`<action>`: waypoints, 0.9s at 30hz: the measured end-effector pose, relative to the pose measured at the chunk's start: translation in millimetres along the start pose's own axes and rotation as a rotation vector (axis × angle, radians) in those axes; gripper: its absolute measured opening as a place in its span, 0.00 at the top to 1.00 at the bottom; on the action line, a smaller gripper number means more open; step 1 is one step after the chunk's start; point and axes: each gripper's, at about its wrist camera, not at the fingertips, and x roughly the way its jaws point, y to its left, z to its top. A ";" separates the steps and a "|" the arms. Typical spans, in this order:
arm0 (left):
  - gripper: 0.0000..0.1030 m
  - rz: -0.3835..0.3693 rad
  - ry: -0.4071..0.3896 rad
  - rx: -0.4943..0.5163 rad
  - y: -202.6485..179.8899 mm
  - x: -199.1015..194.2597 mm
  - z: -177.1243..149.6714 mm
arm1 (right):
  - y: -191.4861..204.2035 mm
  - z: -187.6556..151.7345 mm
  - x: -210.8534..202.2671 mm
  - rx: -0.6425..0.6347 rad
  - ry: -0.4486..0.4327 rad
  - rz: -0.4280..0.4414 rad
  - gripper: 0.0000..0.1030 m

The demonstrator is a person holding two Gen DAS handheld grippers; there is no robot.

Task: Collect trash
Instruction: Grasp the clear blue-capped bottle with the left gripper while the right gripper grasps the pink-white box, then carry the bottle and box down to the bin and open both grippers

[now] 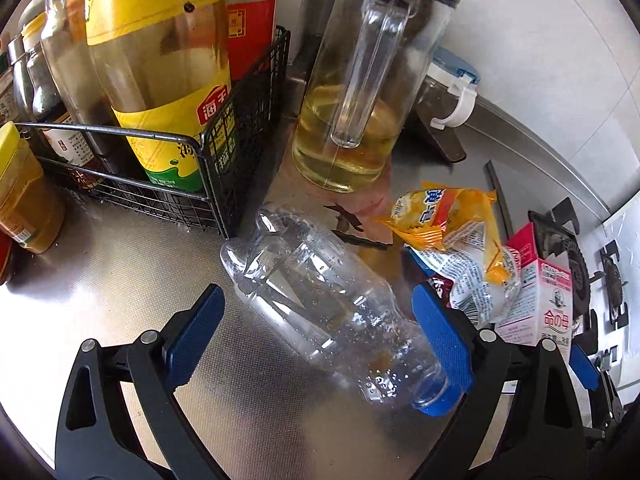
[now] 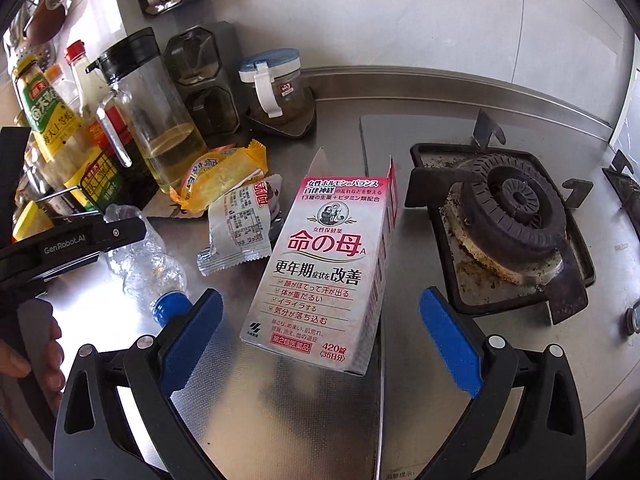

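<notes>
Our left gripper (image 1: 320, 316), black-armed with blue pads, stands wide apart over the brushed steel countertop (image 1: 120, 272). A clear, crushed plastic bottle with a blue cap (image 1: 332, 304) lies on its side between the pads; its cap end sits right against the right-hand pad, though we cannot tell whether they touch, and the left-hand pad is clear of it. Nothing is gripped. Our right gripper (image 2: 320, 328) is likewise spread wide, and an upright white-and-pink cardboard medicine box with its top flap open (image 2: 324, 264) stands between its pads without touching either.

In the right wrist view, the bottle lies to the left of the box, its blue cap just beside our left-hand pad. Behind the box and the bottle lie two more pieces of trash: a crumpled yellow-orange snack wrapper (image 2: 224, 176) and a white printed foil wrapper (image 2: 240, 232), the two touching each other.

Further back a tall clear glass oil jug with a black lid (image 1: 360, 100) holds a little yellow oil. To its left, a black wire basket (image 1: 224, 152) holds sauce bottles, a big one with a yellow label (image 1: 168, 80) among them. To the right of the box sits a black gas burner (image 2: 516, 208) on its stained tray. At the left edge of the right wrist view, a hand (image 2: 40, 356) holds the left gripper's handle.
</notes>
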 end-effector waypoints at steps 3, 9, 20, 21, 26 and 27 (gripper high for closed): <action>0.13 0.009 0.018 0.010 -1.0 9.7 -1.5 | -0.6 -2.0 6.8 -0.008 0.014 -0.005 0.09; 0.21 -0.009 0.031 0.033 -0.4 16.1 -6.3 | -1.1 -7.2 18.2 -0.020 0.051 0.015 0.29; 0.39 -0.040 0.071 0.129 -17.8 10.9 -26.0 | 0.4 -22.6 3.6 -0.030 0.049 0.065 0.37; 0.40 -0.038 0.076 0.132 -18.9 10.4 -29.1 | 0.7 -24.6 0.9 -0.031 0.047 0.067 0.37; 0.42 -0.043 0.087 0.128 -20.8 1.8 -49.9 | -1.6 -34.7 -17.9 -0.031 0.033 0.082 0.39; 0.42 -0.046 0.088 0.128 -21.0 -1.2 -55.5 | -2.3 -37.1 -22.6 -0.031 0.030 0.083 0.39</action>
